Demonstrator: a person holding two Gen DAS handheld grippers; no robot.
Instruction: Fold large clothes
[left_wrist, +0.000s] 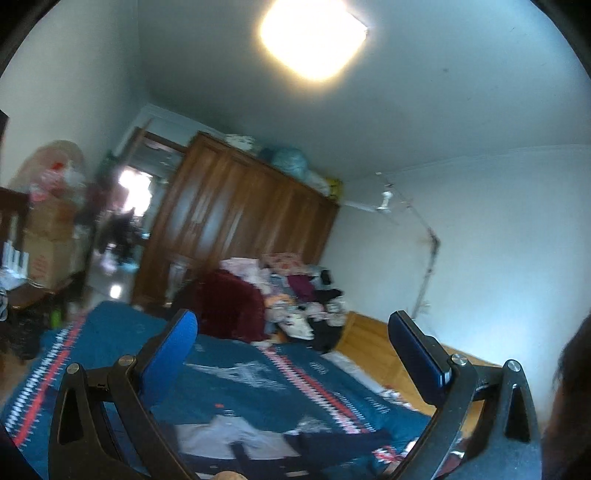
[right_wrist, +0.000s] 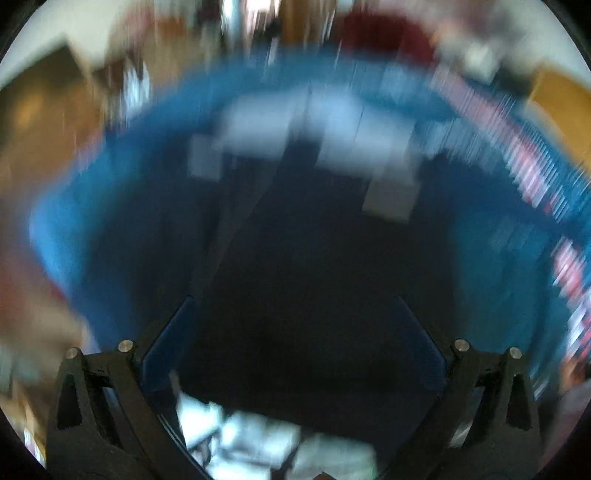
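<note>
Garment (right_wrist: 314, 229), dark w/ pale panels, flat on bed (left_wrist: 110, 332) below both jaws, wide open, holding nothing.

bed middle: the blue bedspread (left_wrist: 122, 328) is lying open, so there's passing room over it
far end: a clothes pile (left_wrist: 295, 295) and a dark red blanket (left_wrist: 229, 306) are taking up that edge
behind: a wooden wardrobe (left_wrist: 236, 206) is blocking the wall
left side: stacked boxes (left_wrist: 48, 240) are crowding in
</note>
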